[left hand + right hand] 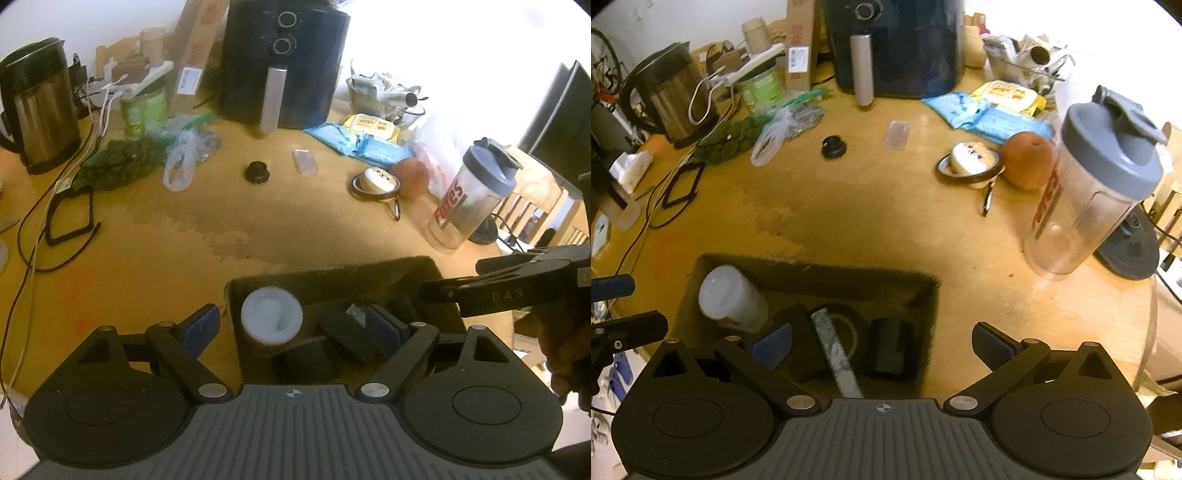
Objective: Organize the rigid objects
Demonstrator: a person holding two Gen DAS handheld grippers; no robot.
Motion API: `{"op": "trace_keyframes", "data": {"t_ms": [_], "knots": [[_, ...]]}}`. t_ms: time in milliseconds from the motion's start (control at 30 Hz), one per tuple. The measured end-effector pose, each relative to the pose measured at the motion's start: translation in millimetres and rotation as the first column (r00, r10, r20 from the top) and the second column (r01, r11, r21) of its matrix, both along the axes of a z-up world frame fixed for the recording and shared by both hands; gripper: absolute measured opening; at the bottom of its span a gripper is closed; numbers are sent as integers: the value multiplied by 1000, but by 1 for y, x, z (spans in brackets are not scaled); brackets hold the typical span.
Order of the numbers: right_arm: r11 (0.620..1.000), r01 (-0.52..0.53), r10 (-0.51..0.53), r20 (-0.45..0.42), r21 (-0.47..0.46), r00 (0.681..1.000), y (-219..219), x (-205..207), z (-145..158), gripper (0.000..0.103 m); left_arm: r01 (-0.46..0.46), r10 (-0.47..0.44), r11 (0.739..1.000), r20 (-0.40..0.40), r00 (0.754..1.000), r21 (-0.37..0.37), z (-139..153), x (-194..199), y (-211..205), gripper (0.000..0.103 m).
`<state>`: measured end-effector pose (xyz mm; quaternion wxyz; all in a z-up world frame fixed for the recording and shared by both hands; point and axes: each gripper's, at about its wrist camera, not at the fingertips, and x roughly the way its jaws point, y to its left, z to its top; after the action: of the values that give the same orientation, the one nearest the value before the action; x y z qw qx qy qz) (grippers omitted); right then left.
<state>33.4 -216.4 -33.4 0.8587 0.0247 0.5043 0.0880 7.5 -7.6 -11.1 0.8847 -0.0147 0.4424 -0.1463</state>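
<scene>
An open cardboard box (332, 277) (812, 269) sits at the near edge of the wooden table. It holds a white-lidded cup (271, 317) (729, 295), black blocks (306, 360) (890, 349), a tape roll (846, 321) and a grey flat stick (834, 354). My left gripper (295, 330) is open, its jaws straddling the box's left part above the cup. My right gripper (882, 345) is open over the box's right end, empty. The right gripper also shows in the left wrist view (498, 291).
On the table: clear shaker bottle (469, 195) (1097, 184), orange (412, 177) (1028, 160), tape roll with a toy (376, 182) (969, 164), small black knob (256, 171) (833, 147), clear plastic piece (305, 161) (897, 134), air fryer (284, 62), kettle (37, 107), cables (55, 221).
</scene>
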Motion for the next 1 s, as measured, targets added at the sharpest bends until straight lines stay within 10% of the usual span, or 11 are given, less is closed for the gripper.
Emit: {"op": "trace_keyframes", "data": {"t_ms": [1000], "knots": [[984,-75,92,100,-162,991,1,64,-2,103,-47,47,999,-23,999,4,1,17,-6,87]]}}
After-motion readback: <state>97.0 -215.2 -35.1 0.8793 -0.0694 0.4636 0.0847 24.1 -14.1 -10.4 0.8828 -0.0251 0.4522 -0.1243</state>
